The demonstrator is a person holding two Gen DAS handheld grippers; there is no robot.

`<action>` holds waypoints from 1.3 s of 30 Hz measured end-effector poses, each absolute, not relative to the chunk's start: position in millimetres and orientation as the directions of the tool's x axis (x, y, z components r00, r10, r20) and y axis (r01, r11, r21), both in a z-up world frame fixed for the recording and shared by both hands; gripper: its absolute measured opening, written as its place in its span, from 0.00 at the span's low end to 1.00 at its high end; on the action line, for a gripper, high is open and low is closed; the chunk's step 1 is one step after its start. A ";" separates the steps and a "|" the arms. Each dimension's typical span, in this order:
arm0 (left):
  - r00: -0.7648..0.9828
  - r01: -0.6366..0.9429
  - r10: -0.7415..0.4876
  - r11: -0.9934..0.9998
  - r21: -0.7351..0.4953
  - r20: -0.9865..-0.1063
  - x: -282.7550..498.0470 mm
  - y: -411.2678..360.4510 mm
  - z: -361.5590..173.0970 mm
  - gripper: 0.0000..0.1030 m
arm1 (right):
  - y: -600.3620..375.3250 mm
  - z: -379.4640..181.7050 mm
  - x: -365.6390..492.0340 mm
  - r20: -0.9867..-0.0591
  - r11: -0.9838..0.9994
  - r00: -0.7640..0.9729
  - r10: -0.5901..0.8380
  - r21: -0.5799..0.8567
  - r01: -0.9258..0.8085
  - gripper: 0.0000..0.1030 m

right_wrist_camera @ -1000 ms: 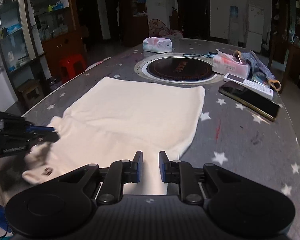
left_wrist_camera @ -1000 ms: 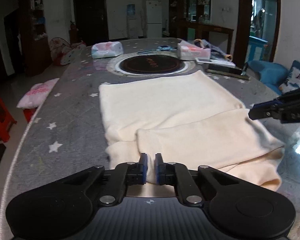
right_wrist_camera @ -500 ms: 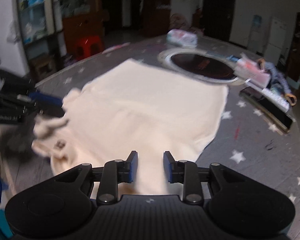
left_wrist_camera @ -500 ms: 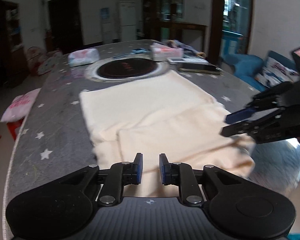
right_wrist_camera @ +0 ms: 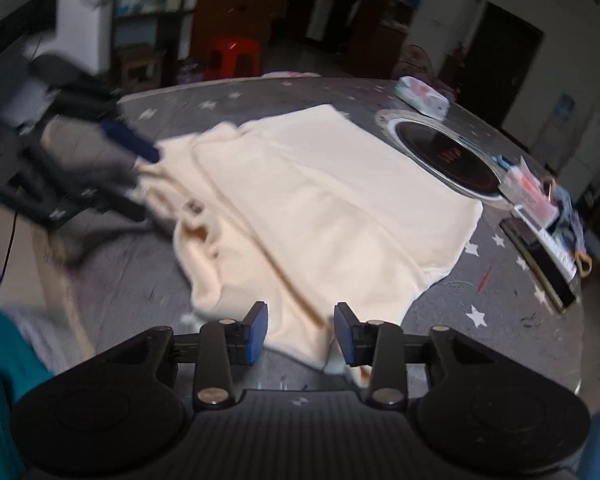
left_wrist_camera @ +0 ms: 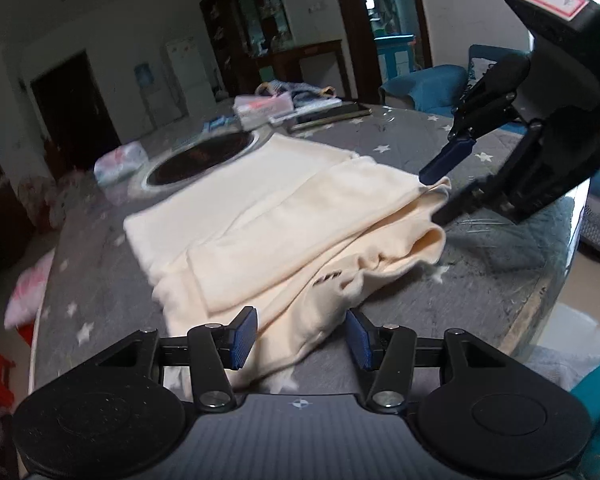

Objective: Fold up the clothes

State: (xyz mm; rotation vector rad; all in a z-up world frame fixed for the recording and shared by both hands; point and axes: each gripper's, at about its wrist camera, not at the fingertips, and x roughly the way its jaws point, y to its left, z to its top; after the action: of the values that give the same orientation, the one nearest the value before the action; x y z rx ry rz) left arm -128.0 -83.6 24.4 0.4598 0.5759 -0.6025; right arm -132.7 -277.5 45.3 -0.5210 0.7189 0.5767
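Observation:
A cream garment [left_wrist_camera: 284, 216] lies partly folded on the grey star-patterned table [left_wrist_camera: 480, 280], its near end bunched. It also shows in the right wrist view [right_wrist_camera: 320, 216]. My left gripper [left_wrist_camera: 302, 338] is open, its jaws wide apart over the garment's near edge, holding nothing. My right gripper [right_wrist_camera: 301, 332] is open over the opposite corner of the garment. In the left wrist view the right gripper [left_wrist_camera: 444, 188] sits at the garment's right end, jaws apart. In the right wrist view the left gripper [right_wrist_camera: 140, 184] is blurred at the garment's left end.
A round black hob [right_wrist_camera: 444, 156] is set in the table beyond the garment. A tissue pack [right_wrist_camera: 420, 96], a pink box [right_wrist_camera: 528, 192], a phone and a remote [right_wrist_camera: 548, 256] lie around it. The table edge [left_wrist_camera: 540, 300] runs close to the garment's bunched end.
Both grippers have opened wide and let go of the garment. Both have swung round towards the garment's ends, and the near end now lies bunched on the table.

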 end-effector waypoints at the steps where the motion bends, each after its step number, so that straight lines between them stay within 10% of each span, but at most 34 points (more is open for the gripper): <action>1: 0.679 0.642 -0.397 0.729 0.237 -0.617 -127.3 -86.1 23.1 0.50 | -276.5 44.7 -136.6 -0.731 0.710 0.613 0.301 -0.257 -0.655 0.43; 7: 0.684 0.653 -0.424 0.719 0.239 -0.593 -121.5 -95.2 22.5 0.15 | -265.9 35.2 -153.3 -0.715 0.624 0.630 0.304 -0.350 -0.699 0.55; 13: 0.689 0.642 -0.452 0.743 0.187 -0.567 -103.1 -92.9 43.2 0.10 | -256.5 26.9 -144.2 -0.677 0.619 0.655 0.335 -0.367 -0.695 0.55; 20: 0.683 0.622 -0.450 0.771 0.135 -0.575 -83.6 -88.2 43.3 0.15 | -253.8 30.9 -113.4 -0.660 0.700 0.641 0.391 -0.239 -0.673 0.17; 25: 0.699 0.622 -0.444 0.765 0.169 -0.561 -103.7 -73.3 36.0 0.48 | -265.7 45.4 -93.2 -0.662 0.755 0.604 0.443 -0.088 -0.650 0.12; 31: 0.727 0.603 -0.383 0.753 0.263 -0.570 -113.1 -69.3 17.0 0.49 | -277.9 57.1 -82.0 -0.643 0.792 0.599 0.477 0.019 -0.610 0.10; 35: 0.730 0.594 -0.364 0.756 0.275 -0.578 -107.3 -65.6 11.3 0.18 | -277.6 56.2 -85.0 -0.636 0.798 0.610 0.473 0.015 -0.603 0.07; 39: 0.727 0.587 -0.369 0.771 0.245 -0.580 -108.3 -58.6 15.8 0.09 | -277.7 56.7 -94.2 -0.614 0.798 0.626 0.480 0.009 -0.602 0.06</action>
State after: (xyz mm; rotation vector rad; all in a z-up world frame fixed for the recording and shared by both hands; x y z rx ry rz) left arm -108.3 -58.6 15.8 0.4359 0.5343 -0.5460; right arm -94.2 -277.7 56.7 -0.2052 0.6412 0.6253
